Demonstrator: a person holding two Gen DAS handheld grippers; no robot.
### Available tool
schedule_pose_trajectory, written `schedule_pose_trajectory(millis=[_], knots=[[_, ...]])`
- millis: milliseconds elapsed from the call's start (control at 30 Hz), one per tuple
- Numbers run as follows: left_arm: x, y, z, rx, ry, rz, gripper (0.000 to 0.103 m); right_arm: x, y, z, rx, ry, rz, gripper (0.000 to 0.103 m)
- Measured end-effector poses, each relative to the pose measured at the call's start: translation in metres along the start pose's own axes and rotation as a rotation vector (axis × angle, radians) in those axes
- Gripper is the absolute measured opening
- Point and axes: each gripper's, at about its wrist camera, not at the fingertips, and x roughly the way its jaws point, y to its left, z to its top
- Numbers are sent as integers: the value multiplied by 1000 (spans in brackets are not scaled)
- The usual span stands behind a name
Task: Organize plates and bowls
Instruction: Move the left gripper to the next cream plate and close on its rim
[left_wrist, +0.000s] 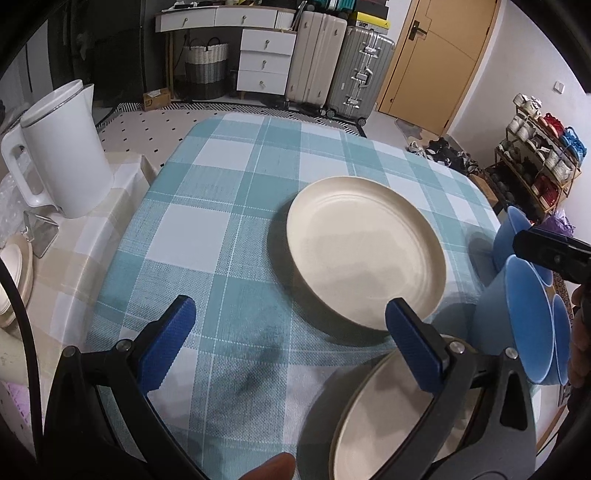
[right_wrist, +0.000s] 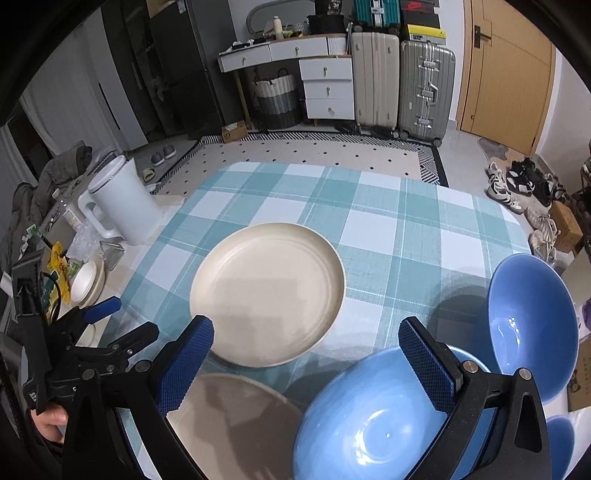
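Left wrist view: the left gripper (left_wrist: 288, 343) hangs wide apart, holding nothing, over the teal-and-white checked tablecloth (left_wrist: 207, 229). Round cream plate (left_wrist: 365, 251) sits mid-table, a second cream plate (left_wrist: 384, 417) nearer. Right gripper (right_wrist: 306, 365) gapes above a glossy blue bowl (right_wrist: 373, 424); another blue bowl (right_wrist: 532, 325) lies just beside.

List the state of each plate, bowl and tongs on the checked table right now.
Far cream plate: flat on the cloth, empty.
Near cream plate: flat, empty, below the tongs.
Near blue bowl: upright, empty.
Far blue bowl: upright, empty.
Left tongs: open, holding nothing.
Right tongs: open, holding nothing.
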Motion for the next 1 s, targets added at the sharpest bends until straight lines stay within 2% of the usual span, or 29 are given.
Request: schedule_pose_trajectory(millis=[633, 733, 800, 1000], knots=[[59, -3, 17, -3, 81, 54, 102, 72, -11, 20, -27, 142, -1, 100], [67, -5, 19, -2, 94, 54, 103, 82, -13, 22, -34, 166, -3, 93], [71, -5, 21, -4, 98, 52, 103, 89, -14, 23, -41, 188, 0, 84], [79, -4, 25, -7, 109, 44, 102, 106, -14, 26, -64, 232, -16, 81]])
